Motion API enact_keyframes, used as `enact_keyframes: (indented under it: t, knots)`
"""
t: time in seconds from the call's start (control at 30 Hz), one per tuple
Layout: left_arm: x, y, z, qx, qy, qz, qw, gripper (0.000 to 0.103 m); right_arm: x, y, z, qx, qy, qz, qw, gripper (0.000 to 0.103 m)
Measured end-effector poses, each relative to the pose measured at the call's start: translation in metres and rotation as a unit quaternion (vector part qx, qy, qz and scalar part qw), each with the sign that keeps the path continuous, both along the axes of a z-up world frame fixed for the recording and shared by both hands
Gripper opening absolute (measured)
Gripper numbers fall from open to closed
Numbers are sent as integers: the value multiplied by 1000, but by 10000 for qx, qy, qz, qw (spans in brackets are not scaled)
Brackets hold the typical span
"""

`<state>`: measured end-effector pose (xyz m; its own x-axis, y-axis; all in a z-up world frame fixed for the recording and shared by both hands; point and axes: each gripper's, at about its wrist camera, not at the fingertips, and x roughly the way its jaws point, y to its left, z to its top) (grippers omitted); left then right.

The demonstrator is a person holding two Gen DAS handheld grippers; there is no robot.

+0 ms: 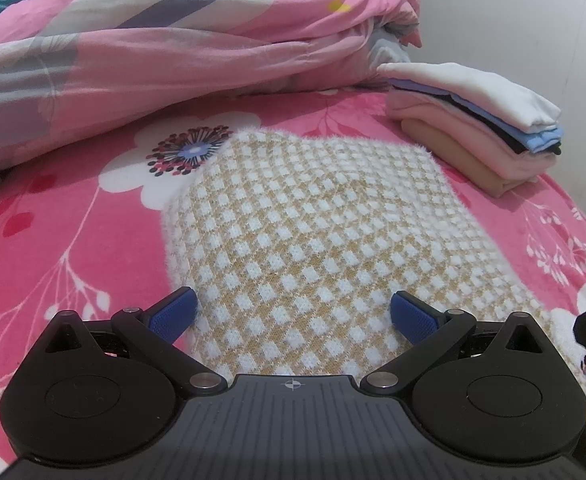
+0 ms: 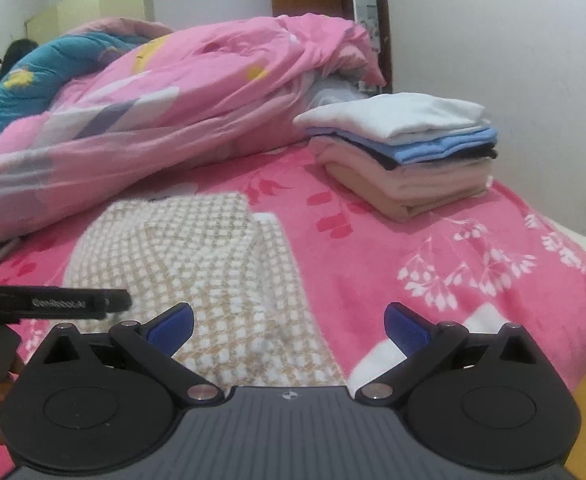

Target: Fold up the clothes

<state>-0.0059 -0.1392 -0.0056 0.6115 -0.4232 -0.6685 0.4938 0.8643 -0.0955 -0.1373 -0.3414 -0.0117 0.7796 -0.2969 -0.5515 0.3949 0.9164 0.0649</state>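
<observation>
Hovering low over the bed, the left claw (image 1: 294,314) has its blue fingers (image 1: 174,312) spread wide apart with nothing between them, poised just above the near edge of a fuzzy checked sweater (image 1: 305,248). The right claw (image 2: 289,326) is likewise spread and empty, straddling the sweater's right edge (image 2: 213,264) and the pink flowered blanket (image 2: 433,248) beneath it. The sweater lies folded into a rough rectangle in the middle of the blanket. Beyond it, to the right and near the wall, sits a neat stack of folded clothes (image 2: 409,152), white on top. A rumpled pink quilt (image 1: 165,52) is heaped behind the sweater, across the back of the bed.
</observation>
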Motion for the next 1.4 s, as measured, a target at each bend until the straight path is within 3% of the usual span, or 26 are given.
enact_keyframes:
  t: [0.1, 0.27, 0.67, 0.8, 0.9, 0.97, 1.03, 1.1, 1.2, 1.23, 1.27, 1.4]
  knots:
    - [1, 0, 0, 8, 18, 1, 10000, 103, 1, 4, -4, -268, 130, -156, 9994, 103]
    - [0, 1, 1, 3, 39, 15, 10000, 103, 1, 5, -7, -7, 132, 262, 9996, 103]
    - [1, 2, 1, -20, 92, 36, 9999, 103, -13, 5, -5, 503, -703, 733, 9936, 103]
    - [0, 6, 4, -136, 117, 175, 9997, 103, -8, 18, -5, 129, -691, 973, 9928, 101]
    - [-2, 10, 11, -260, -89, 259, 9993, 103, -3, 26, -7, -55, -624, 1145, 9914, 94]
    - [-4, 9, 16, -193, -327, 238, 9990, 103, -1, 27, -8, -63, -630, 1251, 9901, 83]
    - [-6, 8, 21, -121, -539, 202, 9983, 103, 1, 28, -8, -39, -643, 1367, 9885, 82]
    - [-6, 7, 20, -63, -613, 150, 9980, 102, 5, 30, -8, -92, -611, 1462, 9873, 72]
    - [-6, 4, 15, 61, -622, 27, 9980, 91, 13, 34, -13, -200, -475, 1535, 9868, 61]
    - [-7, 3, 13, 85, -620, 2, 9980, 78, 15, 35, -15, -233, -427, 1555, 9866, 53]
    - [-7, 2, 10, 85, -618, -13, 9981, 73, 18, 36, -17, -267, -378, 1575, 9864, 48]
    - [-11, -1, 3, 155, -667, -88, 9976, 72, 26, 39, -33, -401, -164, 1604, 9861, 43]
